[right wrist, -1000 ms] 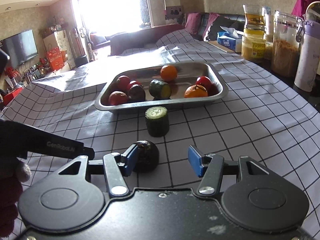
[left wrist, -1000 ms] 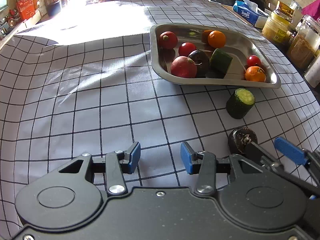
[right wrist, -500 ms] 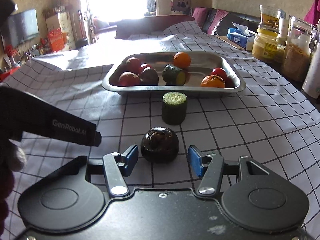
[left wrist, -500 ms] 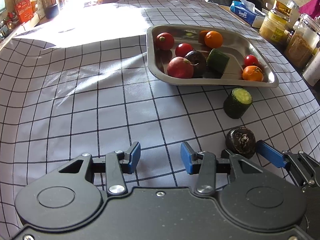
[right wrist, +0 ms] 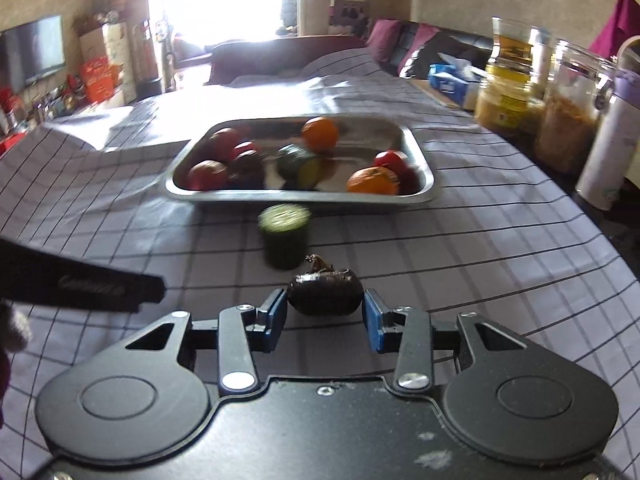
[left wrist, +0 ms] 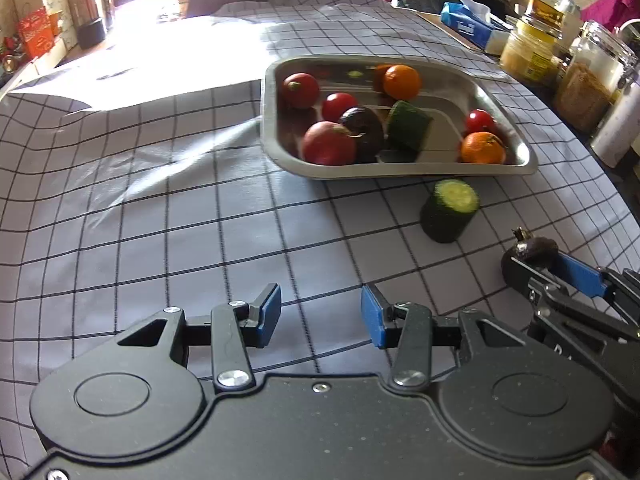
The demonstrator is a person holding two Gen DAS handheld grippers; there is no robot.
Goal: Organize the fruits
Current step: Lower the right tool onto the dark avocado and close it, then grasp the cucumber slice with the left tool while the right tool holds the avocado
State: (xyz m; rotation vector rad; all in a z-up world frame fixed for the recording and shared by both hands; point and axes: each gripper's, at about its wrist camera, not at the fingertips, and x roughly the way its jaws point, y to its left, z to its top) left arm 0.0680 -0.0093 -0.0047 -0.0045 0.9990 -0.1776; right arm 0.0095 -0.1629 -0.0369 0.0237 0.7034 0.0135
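A steel tray (left wrist: 496, 100) (right wrist: 420, 152) on the checked cloth holds red fruits, two oranges, a dark fruit and a cucumber piece. A cut cucumber piece (left wrist: 450, 210) (right wrist: 285, 236) stands on the cloth in front of it. My right gripper (right wrist: 325, 316) is shut on a dark round fruit (right wrist: 324, 291) and holds it tilted, just above the cloth; it also shows in the left wrist view (left wrist: 530, 258). My left gripper (left wrist: 320, 314) is open and empty, over the cloth left of the right one.
Glass jars (right wrist: 508, 100) (left wrist: 588, 80), a white bottle (right wrist: 608, 152) and a blue tissue box (left wrist: 472, 28) line the table's right edge. The left gripper's body (right wrist: 80, 284) reaches in at the right wrist view's left side.
My right gripper has closed on the dark fruit and raised it off the cloth, tipping it. My left gripper stays open and has hardly moved.
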